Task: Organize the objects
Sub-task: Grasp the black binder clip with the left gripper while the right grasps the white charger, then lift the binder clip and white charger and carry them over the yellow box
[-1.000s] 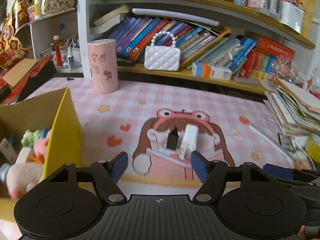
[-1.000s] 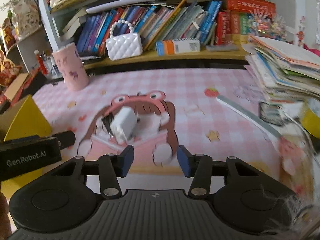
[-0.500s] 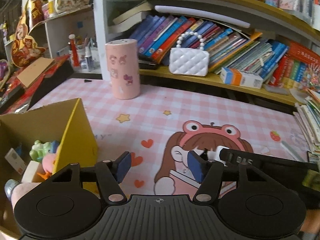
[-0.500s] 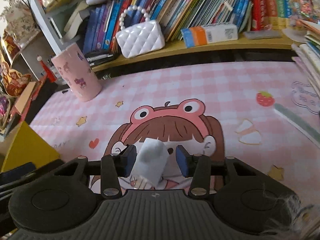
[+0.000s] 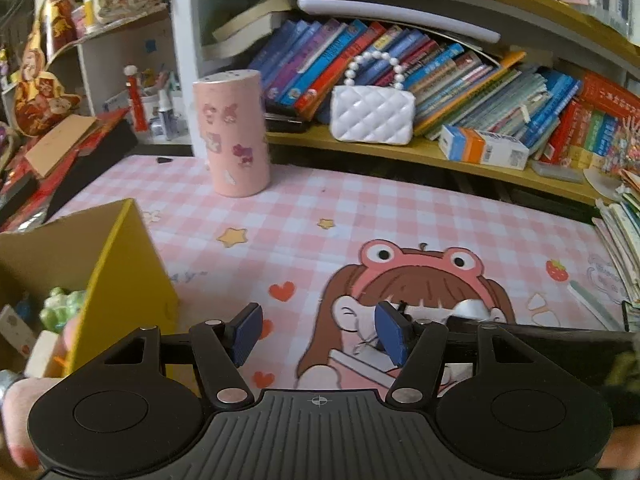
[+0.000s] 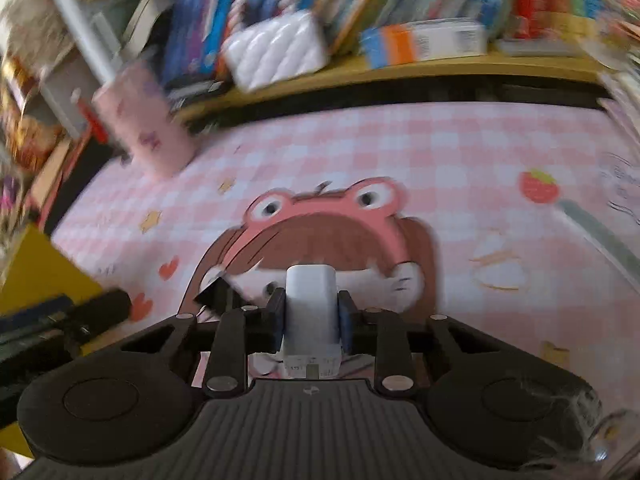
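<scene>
My right gripper [image 6: 311,318] is shut on a white charger block [image 6: 310,312], held upright between the blue pads over the pink checked mat [image 6: 440,168]. A small black object [image 6: 218,292] lies on the mat just left of it. My left gripper [image 5: 316,334] is open and empty above the mat [image 5: 360,216]. The right gripper [image 5: 540,340] crosses behind the left one's right finger, with a bit of white showing at its tip. A yellow cardboard box [image 5: 120,280] with toys inside sits at the left; its corner shows in the right wrist view [image 6: 44,268].
A pink cylindrical container [image 5: 232,132] stands at the mat's back left. A bookshelf holds a white quilted purse [image 5: 372,114] and a small carton [image 5: 482,146]. A stack of papers [image 5: 624,232] lies at the right edge. Clutter lies at the far left.
My right gripper has closed on the white charger block and lifted it, and its view is blurred by motion. The left gripper has pulled back and tilted up slightly, still open.
</scene>
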Demonstrator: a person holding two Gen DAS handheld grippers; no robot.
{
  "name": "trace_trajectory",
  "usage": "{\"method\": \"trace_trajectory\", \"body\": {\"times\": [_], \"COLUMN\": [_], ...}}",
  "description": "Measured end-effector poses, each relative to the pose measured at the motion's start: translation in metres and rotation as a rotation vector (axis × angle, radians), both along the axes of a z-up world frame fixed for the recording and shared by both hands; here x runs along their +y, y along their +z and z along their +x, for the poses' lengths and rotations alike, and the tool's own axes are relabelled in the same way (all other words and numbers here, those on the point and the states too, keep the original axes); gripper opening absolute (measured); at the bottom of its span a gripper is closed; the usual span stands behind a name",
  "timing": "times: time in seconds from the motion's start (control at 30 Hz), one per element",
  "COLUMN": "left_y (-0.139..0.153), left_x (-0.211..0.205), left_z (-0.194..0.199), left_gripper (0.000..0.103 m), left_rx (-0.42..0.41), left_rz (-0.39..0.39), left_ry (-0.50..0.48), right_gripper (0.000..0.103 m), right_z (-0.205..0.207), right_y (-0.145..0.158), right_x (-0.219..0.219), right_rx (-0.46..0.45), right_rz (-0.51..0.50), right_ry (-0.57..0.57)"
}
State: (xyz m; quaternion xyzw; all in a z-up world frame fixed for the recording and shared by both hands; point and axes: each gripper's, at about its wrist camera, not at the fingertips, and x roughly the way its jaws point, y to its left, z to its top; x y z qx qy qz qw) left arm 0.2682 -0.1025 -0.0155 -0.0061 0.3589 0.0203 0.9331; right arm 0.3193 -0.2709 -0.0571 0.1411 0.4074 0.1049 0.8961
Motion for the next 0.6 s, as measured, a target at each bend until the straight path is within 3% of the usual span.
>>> {"method": "trace_trajectory", "body": {"times": [0.2, 0.43, 0.5, 0.53, 0.6], "left_y": [-0.023, -0.052, -0.057, -0.059, -0.061], "left_x": [-0.024, -0.036, -0.039, -0.040, -0.040], "left_z": [0.016, 0.028, 0.029, 0.029, 0.028], "left_gripper": [0.065, 0.062, 0.052, 0.039, 0.039], "left_rx": [0.051, 0.084, 0.084, 0.093, 0.100], "left_rz": [0.029, 0.073, 0.083, 0.089, 0.088], "left_ry": [-0.082, -0.114, -0.131, -0.141, -0.145], "right_gripper": [0.024, 0.024, 0.024, 0.024, 0.024], "right_z": [-0.024, -0.049, -0.055, -0.057, -0.062], "right_y": [0.020, 0.026, 0.025, 0.025, 0.024], "right_x": [-0.031, -0.033, -0.030, -0.029, -0.025], "right_rx": [-0.072, -0.061, -0.051, -0.047, -0.040], "right_rz": [-0.034, -0.020, -0.028, -0.031, -0.043], "right_ry": [-0.064, -0.034, -0.023, -0.019, -0.014]}}
